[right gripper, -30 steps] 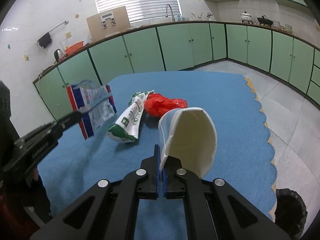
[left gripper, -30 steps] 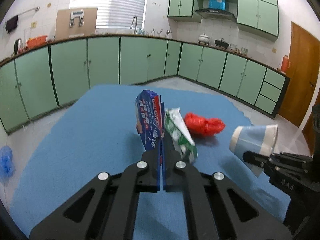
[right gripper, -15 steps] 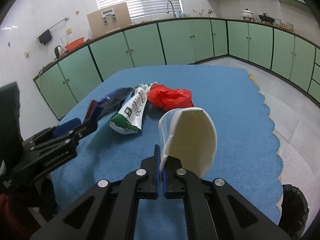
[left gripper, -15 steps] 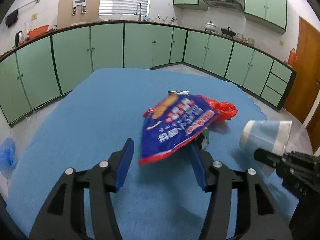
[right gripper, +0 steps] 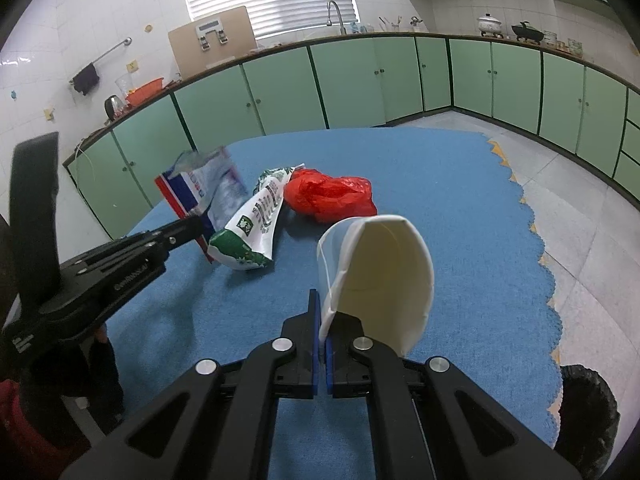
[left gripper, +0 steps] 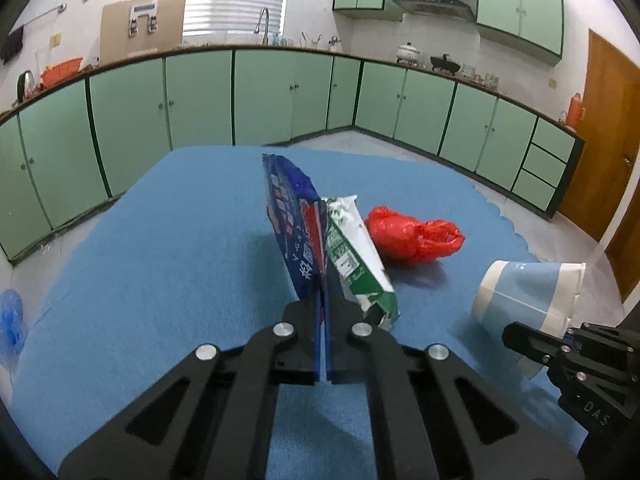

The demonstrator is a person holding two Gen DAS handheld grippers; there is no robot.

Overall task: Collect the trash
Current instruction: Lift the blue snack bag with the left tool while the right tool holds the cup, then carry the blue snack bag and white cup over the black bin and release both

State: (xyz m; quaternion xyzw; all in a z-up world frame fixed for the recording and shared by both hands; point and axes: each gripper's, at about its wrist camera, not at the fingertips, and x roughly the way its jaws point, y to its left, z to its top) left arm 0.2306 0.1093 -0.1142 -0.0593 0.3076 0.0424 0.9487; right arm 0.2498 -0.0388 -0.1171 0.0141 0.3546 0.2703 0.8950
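Observation:
My left gripper (left gripper: pixel 323 300) is shut on a blue snack wrapper (left gripper: pixel 294 224) and holds it upright above the blue table (left gripper: pixel 168 248). The wrapper also shows in the right wrist view (right gripper: pixel 200 196). My right gripper (right gripper: pixel 323 320) is shut on the rim of a paper cup (right gripper: pixel 380 276), white inside and blue outside (left gripper: pixel 528 296). A green and white packet (left gripper: pixel 356 264) lies on the table beside a crumpled red plastic bag (left gripper: pixel 412 236). Both also show in the right wrist view: the packet (right gripper: pixel 256 224) and the bag (right gripper: pixel 328 196).
The table's scalloped right edge (right gripper: pixel 540 248) drops to a tiled floor. A black bin bag (right gripper: pixel 588 412) sits at the lower right below the table. Green kitchen cabinets (left gripper: pixel 200 100) run around the room. A blue bag (left gripper: pixel 10 320) lies on the floor at left.
Half a second ago my left jaws were open with the blue wrapper loose between them. They are shut on it now and hold it upright. The right gripper kept hold of the cup.

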